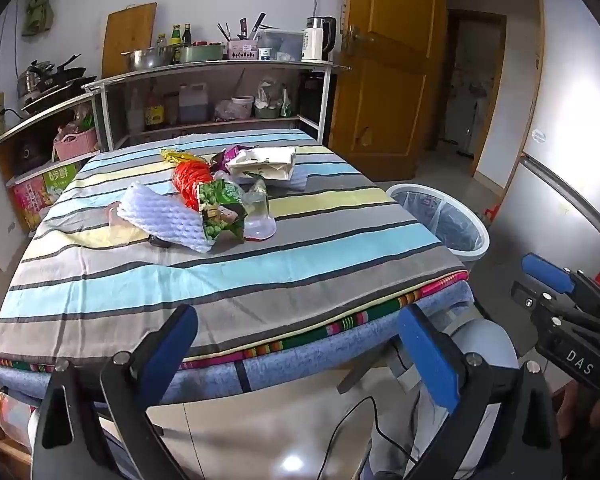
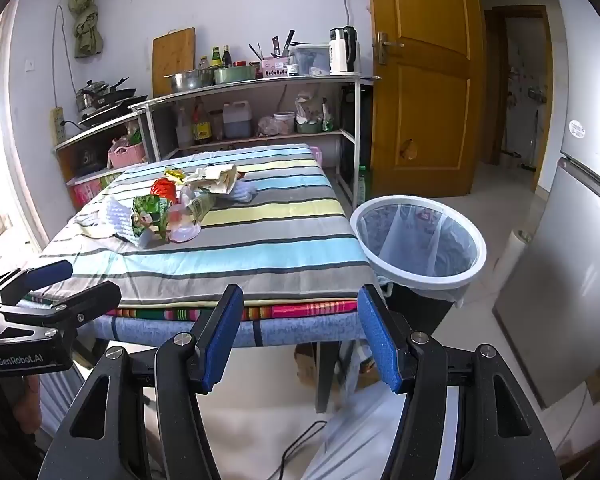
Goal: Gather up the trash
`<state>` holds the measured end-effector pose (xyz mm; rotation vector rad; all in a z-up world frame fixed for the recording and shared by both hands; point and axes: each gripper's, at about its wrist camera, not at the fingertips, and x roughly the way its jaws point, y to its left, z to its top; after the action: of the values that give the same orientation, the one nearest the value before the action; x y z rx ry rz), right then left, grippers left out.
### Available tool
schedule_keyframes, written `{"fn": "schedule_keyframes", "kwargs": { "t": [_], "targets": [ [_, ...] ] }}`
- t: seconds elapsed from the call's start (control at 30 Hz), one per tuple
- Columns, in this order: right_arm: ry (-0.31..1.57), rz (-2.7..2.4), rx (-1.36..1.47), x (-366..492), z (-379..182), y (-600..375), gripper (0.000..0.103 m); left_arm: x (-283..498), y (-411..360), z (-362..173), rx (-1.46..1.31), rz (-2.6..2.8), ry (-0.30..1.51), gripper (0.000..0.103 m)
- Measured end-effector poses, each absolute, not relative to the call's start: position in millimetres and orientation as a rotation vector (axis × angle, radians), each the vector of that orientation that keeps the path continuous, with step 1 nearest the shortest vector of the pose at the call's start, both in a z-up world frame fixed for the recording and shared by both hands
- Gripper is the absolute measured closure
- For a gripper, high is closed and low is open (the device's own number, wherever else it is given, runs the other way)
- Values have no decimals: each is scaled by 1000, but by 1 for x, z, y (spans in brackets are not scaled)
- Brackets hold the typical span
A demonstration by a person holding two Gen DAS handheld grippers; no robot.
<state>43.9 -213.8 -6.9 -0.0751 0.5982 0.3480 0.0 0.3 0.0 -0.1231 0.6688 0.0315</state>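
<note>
A heap of trash lies on the striped table (image 1: pixel 260 280): a white foam sleeve (image 1: pixel 164 216), a green snack bag (image 1: pixel 220 208), a red net bag (image 1: pixel 192 180), a clear plastic cup (image 1: pixel 260 216) and a crumpled paper bag (image 1: pixel 264 164). The heap also shows in the right wrist view, with the green bag (image 2: pixel 150 214) nearest. A white bin with a clear liner (image 1: pixel 444 220) (image 2: pixel 420 236) stands at the table's right side. My left gripper (image 1: pixel 300 344) is open and empty before the table's near edge. My right gripper (image 2: pixel 300 328) is open and empty, also at the near edge.
Metal shelves (image 1: pixel 220 72) with pots, bottles and a kettle stand behind the table. A wooden door (image 1: pixel 388 72) is at the back right. A silver fridge (image 2: pixel 560 260) stands at the right, past the bin. A black cable (image 2: pixel 296 440) lies on the floor below.
</note>
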Motion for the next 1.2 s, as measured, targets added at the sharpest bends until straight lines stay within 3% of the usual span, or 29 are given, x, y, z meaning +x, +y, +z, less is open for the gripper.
{"fn": "schedule_keyframes", "kwargs": {
  "t": [1.2],
  "targets": [
    [596, 343, -76, 44, -6, -216, 43, -3, -3, 5, -106, 28, 653, 1]
  ]
}}
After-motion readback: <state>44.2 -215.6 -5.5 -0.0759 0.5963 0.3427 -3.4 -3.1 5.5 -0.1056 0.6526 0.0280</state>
